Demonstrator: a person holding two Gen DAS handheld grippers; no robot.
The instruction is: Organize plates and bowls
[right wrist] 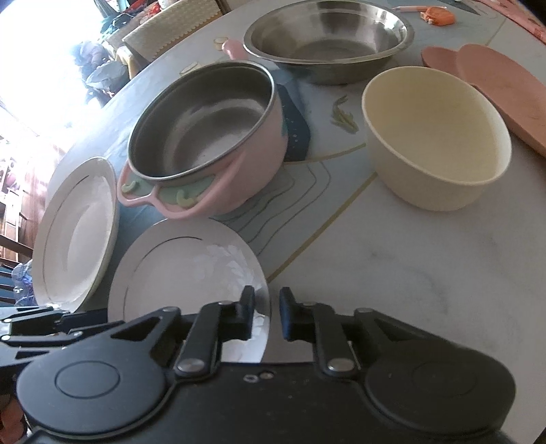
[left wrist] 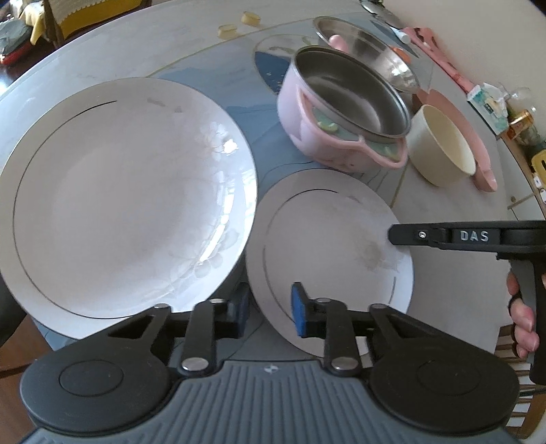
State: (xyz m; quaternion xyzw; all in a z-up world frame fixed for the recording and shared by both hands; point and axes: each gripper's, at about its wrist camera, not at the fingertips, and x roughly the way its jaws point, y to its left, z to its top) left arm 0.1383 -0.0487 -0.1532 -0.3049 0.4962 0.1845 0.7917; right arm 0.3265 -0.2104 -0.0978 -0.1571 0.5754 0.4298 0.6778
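- pink bowl (right wrist: 204, 143) w/ steel liner, nothing visible inside; sits on the table (right wrist: 392, 266) behind the small plate (right wrist: 191, 269).
- cream bowl (right wrist: 436, 136) to its right, upright, inside bare.
- steel bowl (right wrist: 327, 41) farther back, looks empty; in the left wrist view it's partly hidden behind the pink bowl (left wrist: 341, 116).
- large plate (left wrist: 126, 194) left of small plate (left wrist: 327, 252), rims just beside each other; both flat on the table (left wrist: 454, 273), nothing on them.
- left gripper (left wrist: 269, 312): jaws apart, fairly wide gap, holding nothing; sits low over the gap between the two plates' near rims.
- right gripper (right wrist: 267, 316): jaws narrowly apart w/ the small plate's near-right rim showing between them; can't tell if pads touch it.
- left wrist view only: right gripper (left wrist: 396, 234) seen side-on reaching over the small plate's right edge, a hand (left wrist: 522, 314) on its handle; two small yellow pieces (left wrist: 239, 25) at the far table edge.
- right wrist view only: pink board (right wrist: 494, 88) behind the cream bowl seen broad, orange item (right wrist: 438, 15) at far right, dark blue mat (right wrist: 295, 131) behind the pink bowl.
- cream bowl (left wrist: 440, 143) in the left wrist view sits right of the pink bowl, close to touching.
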